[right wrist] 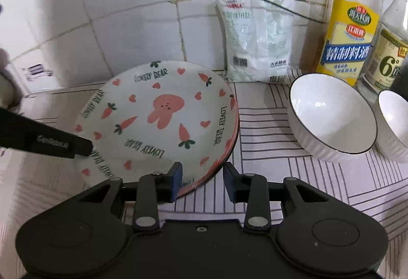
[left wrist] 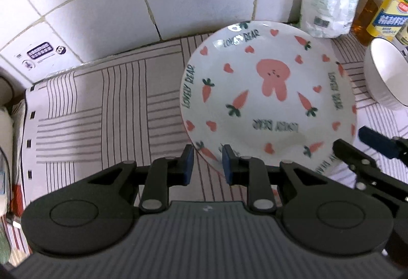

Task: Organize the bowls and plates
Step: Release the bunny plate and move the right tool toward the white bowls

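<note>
Fingers of both grippers apart, clamping nothing: left gripper [left wrist: 207,161] straddling near rim of rabbit plate [left wrist: 267,97], right gripper [right wrist: 202,180] at its near-right edge. Plate apparently stacked on another, left of two white bowls [right wrist: 331,115].

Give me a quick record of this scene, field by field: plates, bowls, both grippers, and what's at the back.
plates: rabbit plate on top of a stack, on the striped mat
bowls: two white bowls, near one and far one, side by side, right of the plates
left gripper: open, jaws straddling the plate rim, not pressing
right gripper: open, at the stack's near edge
back: white bag, two bottles, yellow label and pale label, against the tiled wall
</note>
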### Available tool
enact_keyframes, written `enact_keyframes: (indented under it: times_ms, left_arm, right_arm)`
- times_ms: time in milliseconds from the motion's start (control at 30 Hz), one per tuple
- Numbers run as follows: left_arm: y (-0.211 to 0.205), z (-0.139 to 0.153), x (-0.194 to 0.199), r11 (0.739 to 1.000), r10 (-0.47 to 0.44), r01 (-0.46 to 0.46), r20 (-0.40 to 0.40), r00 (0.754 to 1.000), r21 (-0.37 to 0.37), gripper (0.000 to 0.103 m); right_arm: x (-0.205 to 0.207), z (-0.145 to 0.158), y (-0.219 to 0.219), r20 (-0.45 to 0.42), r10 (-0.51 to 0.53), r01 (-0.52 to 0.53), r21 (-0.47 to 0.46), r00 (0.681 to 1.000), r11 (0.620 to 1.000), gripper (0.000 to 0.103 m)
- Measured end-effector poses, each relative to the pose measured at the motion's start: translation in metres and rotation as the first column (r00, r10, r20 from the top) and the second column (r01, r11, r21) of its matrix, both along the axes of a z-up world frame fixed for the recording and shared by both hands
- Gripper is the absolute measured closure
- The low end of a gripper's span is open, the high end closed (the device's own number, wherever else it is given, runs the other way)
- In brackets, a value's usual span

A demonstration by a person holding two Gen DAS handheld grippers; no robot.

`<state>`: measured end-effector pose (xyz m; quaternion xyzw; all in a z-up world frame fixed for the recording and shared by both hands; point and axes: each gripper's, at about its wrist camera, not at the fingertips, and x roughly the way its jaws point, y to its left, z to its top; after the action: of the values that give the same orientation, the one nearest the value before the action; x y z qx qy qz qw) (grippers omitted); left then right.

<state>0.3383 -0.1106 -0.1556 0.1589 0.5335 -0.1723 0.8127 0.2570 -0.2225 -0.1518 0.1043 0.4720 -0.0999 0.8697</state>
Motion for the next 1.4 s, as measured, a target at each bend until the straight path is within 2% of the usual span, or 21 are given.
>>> enact_keyframes:
  times_ms: [133, 200, 267, 367, 467, 533, 667, 733, 867, 933, 967, 1100, 1267, 1333, 1400]
  left_arm:
    - [-0.008, 0.016, -0.025, 1.0, 0.012, -0.012, -0.009, 1.0, 0.002, 0.08]
    - [-0.016, 0.027, -0.042, 1.0, 0.001, -0.001, 0.001, 1.0, 0.005, 0.08]
    - [-0.028, 0.04, -0.063, 1.0, -0.012, 0.012, 0.006, 1.0, -0.003, 0.08]
    - [-0.049, 0.057, -0.091, 0.999, -0.04, 0.04, 0.022, 0.999, -0.004, 0.079]
    - [-0.068, 0.075, -0.118, 0.997, -0.07, 0.071, 0.034, 0.997, -0.014, 0.076]
    - [-0.084, 0.084, -0.135, 0.996, -0.083, 0.084, 0.037, 0.996, -0.025, 0.07]
    - [-0.115, 0.096, -0.167, 0.993, -0.103, 0.105, 0.041, 0.994, -0.045, 0.061]
    - [-0.131, 0.099, -0.183, 0.992, -0.114, 0.115, 0.036, 0.993, -0.051, 0.056]
    - [-0.165, 0.095, -0.209, 0.988, -0.136, 0.138, 0.026, 0.99, -0.068, 0.044]
    - [-0.18, 0.091, -0.218, 0.985, -0.151, 0.151, 0.004, 0.989, -0.081, 0.041]
    - [-0.187, 0.089, -0.222, 0.983, -0.162, 0.161, -0.003, 0.987, -0.088, 0.041]
    - [-0.21, 0.08, -0.237, 0.979, -0.181, 0.178, -0.016, 0.983, -0.098, 0.04]
    - [-0.235, 0.06, -0.244, 0.978, -0.187, 0.182, -0.041, 0.982, -0.106, 0.035]
    - [-0.243, 0.048, -0.243, 0.98, -0.18, 0.175, -0.049, 0.982, -0.096, 0.028]
    - [-0.25, 0.038, -0.243, 0.981, -0.172, 0.166, -0.055, 0.984, -0.102, 0.027]
  right_arm:
    - [-0.029, 0.025, -0.007, 0.06, 0.074, -0.072, -0.022, 0.995, 0.997, 0.062]
    - [-0.047, 0.04, -0.017, 0.094, 0.086, -0.087, 0.003, 0.992, 0.996, 0.061]
    - [-0.067, 0.058, -0.029, 0.131, 0.092, -0.096, 0.022, 0.987, 0.995, 0.06]
    - [-0.099, 0.084, -0.046, 0.172, 0.115, -0.115, -0.007, 0.978, 0.993, 0.054]
    - [-0.131, 0.103, -0.07, 0.202, 0.121, -0.119, -0.025, 0.972, 0.993, 0.049]
    - [-0.151, 0.113, -0.085, 0.219, 0.118, -0.109, -0.05, 0.969, 0.993, 0.042]
    - [-0.191, 0.124, -0.113, 0.246, 0.133, -0.111, -0.101, 0.96, 0.989, 0.034]
    - [-0.212, 0.122, -0.126, 0.253, 0.131, -0.103, -0.12, 0.959, 0.987, 0.03]
    - [-0.245, 0.108, -0.152, 0.25, 0.084, -0.055, -0.121, 0.965, 0.991, 0.027]
    - [-0.256, 0.099, -0.162, 0.237, 0.063, -0.033, -0.13, 0.969, 0.991, 0.014]
    - [-0.261, 0.095, -0.165, 0.234, 0.061, -0.03, -0.137, 0.97, 0.99, 0.011]
    - [-0.278, 0.074, -0.169, 0.203, 0.125, -0.093, -0.159, 0.971, 0.983, 0.011]
    - [-0.289, 0.042, -0.179, 0.172, 0.081, -0.058, -0.132, 0.982, 0.989, 0.011]
    - [-0.291, 0.031, -0.183, 0.168, 0.067, -0.046, -0.126, 0.984, 0.991, 0.008]
    - [-0.288, 0.021, -0.187, 0.168, 0.051, -0.032, -0.115, 0.984, 0.993, 0.006]
